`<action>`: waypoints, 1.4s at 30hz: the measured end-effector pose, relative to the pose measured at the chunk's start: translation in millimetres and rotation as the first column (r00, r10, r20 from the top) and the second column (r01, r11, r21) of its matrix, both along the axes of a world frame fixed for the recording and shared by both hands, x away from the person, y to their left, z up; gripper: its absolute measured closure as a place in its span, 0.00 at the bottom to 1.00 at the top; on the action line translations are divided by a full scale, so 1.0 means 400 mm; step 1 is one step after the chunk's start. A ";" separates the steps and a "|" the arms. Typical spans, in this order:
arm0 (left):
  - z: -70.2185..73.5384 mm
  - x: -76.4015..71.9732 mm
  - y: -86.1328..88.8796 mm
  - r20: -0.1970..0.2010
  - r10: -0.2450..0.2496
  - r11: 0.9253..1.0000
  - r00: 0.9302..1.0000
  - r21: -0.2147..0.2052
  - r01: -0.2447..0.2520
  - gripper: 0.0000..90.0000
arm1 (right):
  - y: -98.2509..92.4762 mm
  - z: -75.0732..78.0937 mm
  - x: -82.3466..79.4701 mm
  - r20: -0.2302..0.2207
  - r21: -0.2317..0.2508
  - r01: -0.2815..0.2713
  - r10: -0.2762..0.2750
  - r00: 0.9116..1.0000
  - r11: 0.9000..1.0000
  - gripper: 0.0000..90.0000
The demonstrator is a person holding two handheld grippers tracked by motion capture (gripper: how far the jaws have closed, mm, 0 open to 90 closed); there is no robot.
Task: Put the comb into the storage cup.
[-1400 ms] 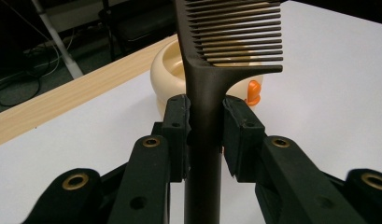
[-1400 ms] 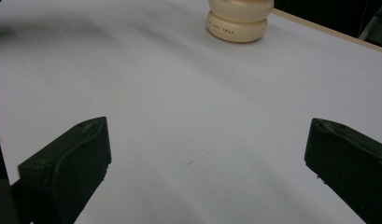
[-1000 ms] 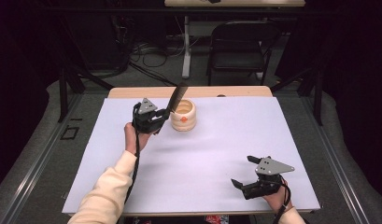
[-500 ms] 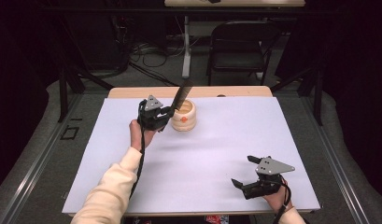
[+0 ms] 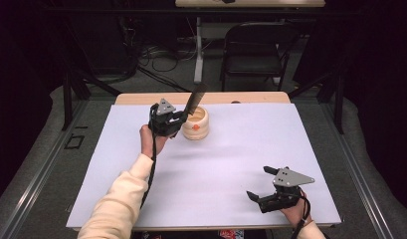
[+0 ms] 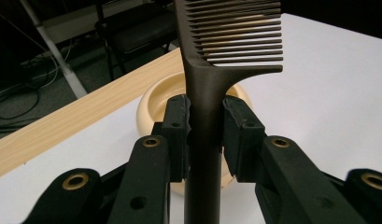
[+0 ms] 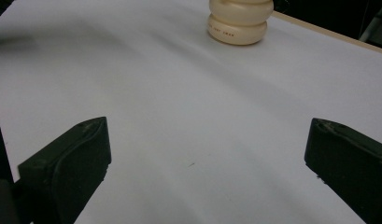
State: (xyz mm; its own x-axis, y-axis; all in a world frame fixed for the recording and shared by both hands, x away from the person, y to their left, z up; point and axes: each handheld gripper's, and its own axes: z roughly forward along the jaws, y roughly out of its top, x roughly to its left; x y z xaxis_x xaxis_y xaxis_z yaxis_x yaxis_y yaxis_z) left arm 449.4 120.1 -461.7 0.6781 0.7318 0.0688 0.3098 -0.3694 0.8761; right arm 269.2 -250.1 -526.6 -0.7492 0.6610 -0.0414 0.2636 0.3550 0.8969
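**Dark comb clamped beside cream pot**

Dark brown comb (image 6: 203, 93) is gripped by its handle between the left gripper (image 5: 177, 119) fingers (image 6: 177, 128), teeth end tilted up over the cream ribbed pot (image 5: 196, 124). The pot stands on the white table (image 5: 231, 164) near its far edge. Right gripper (image 5: 260, 186), well apart from the pot toward the near edge, has its fingers (image 7: 69, 163) spread wide, holding nothing.

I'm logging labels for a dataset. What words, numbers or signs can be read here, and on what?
Cream bowl: a line of small dark print runs along its lower ring, too blurred to read.
The bowl also bears an orange dot, with no text on it.
Comb: no text.
Left gripper and right gripper: no text.
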 end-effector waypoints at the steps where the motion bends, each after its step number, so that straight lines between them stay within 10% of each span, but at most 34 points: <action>1: 0.002 -0.001 -0.001 0.002 -0.002 1.000 1.000 0.002 0.002 0.81 | 0.001 0.000 -0.001 0.003 -0.002 -0.002 0.002 1.000 1.000 0.00; 42: 0.082 0.045 -0.031 0.024 0.003 0.996 1.000 -0.089 -0.001 0.81 | 0.000 -0.006 0.004 -0.020 0.005 -0.002 0.002 1.000 1.000 0.00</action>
